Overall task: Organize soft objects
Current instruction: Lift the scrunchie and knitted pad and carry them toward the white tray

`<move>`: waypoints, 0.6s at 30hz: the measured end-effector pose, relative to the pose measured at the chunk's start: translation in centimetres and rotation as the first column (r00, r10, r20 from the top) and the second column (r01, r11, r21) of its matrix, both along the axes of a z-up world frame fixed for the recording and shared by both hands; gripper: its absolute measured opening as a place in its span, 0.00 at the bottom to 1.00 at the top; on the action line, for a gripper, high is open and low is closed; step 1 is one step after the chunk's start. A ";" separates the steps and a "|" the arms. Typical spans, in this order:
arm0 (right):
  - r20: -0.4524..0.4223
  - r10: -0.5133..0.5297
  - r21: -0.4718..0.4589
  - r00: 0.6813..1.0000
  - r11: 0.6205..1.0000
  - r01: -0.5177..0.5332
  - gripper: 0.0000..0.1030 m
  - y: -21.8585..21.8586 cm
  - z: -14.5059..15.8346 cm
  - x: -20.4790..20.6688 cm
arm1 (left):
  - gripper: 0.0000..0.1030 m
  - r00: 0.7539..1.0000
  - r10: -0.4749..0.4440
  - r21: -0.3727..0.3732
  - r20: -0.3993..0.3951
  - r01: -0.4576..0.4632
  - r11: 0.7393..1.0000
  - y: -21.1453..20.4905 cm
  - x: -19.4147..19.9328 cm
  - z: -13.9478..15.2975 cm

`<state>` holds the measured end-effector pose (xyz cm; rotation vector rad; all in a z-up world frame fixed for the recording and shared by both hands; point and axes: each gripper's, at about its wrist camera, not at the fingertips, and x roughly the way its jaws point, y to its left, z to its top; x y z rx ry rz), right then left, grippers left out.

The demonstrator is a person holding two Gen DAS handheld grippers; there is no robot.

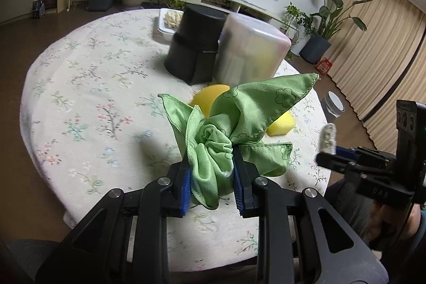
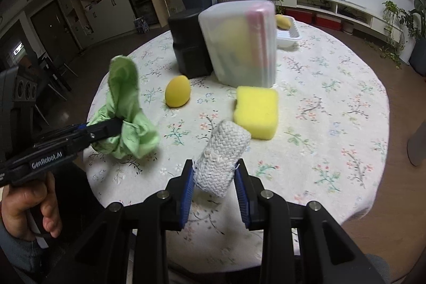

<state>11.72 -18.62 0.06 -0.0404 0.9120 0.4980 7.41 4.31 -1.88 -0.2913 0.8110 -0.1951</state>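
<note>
A round table [image 2: 332, 97] under a floral cloth stands in a living room with potted plants and a wall television. On it, a translucent lidded bin [image 2: 239, 44] holds blurred yellow and pink items, touching a black container [image 2: 187, 44]; behind sits a white tray [image 2: 289, 36] with a yellow piece. A yellow sponge [image 2: 257, 115] and yellow ball [image 2: 177, 91] lie nearby. The left gripper [image 1: 211, 159] clamps a green cloth [image 1: 234, 119]; the right gripper [image 2: 214, 172] clamps a white knitted roll [image 2: 223, 151], both above the table.
</note>
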 end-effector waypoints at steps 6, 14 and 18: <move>0.020 -0.057 -0.022 0.998 0.998 0.058 0.31 -3.5 1.3 0.1 | 0.23 0.999 0.053 0.017 0.010 -0.053 0.998 2.9 -0.4 0.9; 0.044 -0.216 -0.031 0.976 0.976 0.217 0.31 -11.7 3.0 2.7 | 0.23 0.984 0.170 0.121 0.048 -0.175 0.977 10.5 1.1 3.6; 0.062 -0.320 -0.073 0.945 0.943 0.324 0.31 -17.5 3.8 5.5 | 0.23 0.966 0.248 0.177 0.070 -0.257 0.950 15.9 2.8 5.6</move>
